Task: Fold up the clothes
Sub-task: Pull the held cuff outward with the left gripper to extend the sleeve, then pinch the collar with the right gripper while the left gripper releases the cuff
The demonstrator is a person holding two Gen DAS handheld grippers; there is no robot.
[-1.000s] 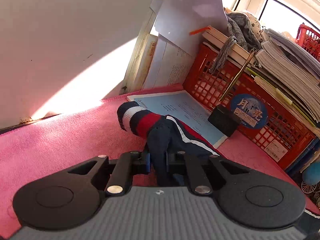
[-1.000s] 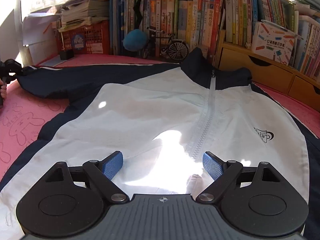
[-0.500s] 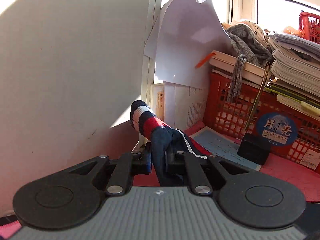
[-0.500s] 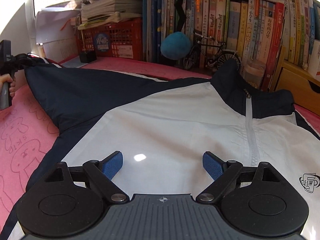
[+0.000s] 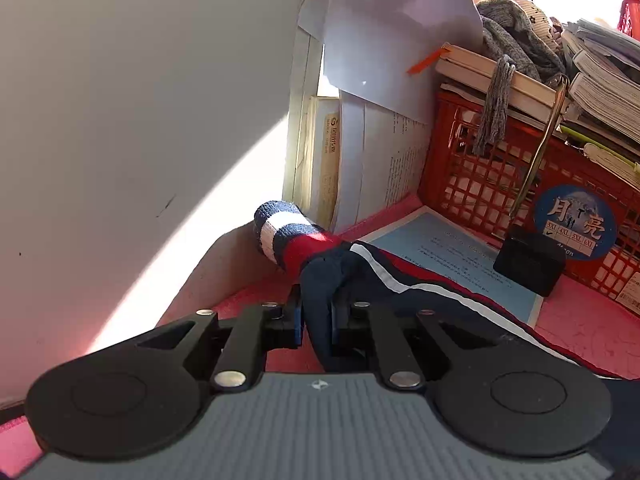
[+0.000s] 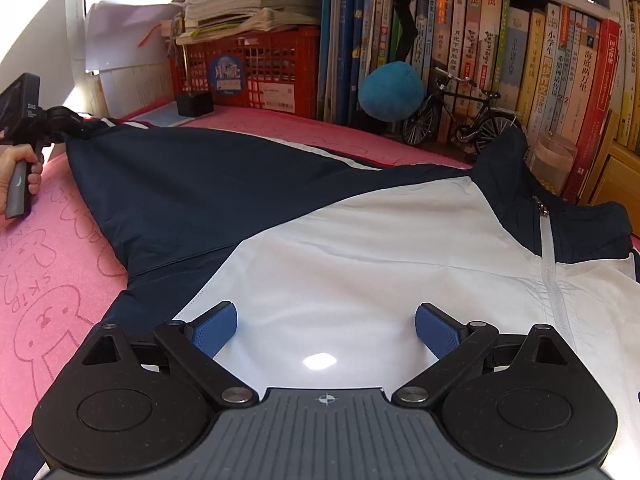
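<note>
Jacket (image 6: 360,264) lies front-up on the pink table (image 6: 48,280), collar toward the books (image 6: 520,60). Its navy sleeve (image 6: 192,176) stretches away toward the red crate (image 6: 280,68), striped cuff (image 5: 288,236) pointing at the wall (image 5: 140,120). My left gripper (image 5: 316,316) has its jaws clamped on that sleeve just behind the cuff. My right gripper (image 6: 324,328) hovers over the white chest, jaws wide apart.

Left view faces the corner closely; right overlooks widely; both share the red crate (image 5: 500,184) (image 6: 256,68).

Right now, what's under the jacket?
The jacket lies on a pink mat with cartoon line prints. Left gripper holds its sleeve lifted. Anything beneath the torso is covered.
</note>
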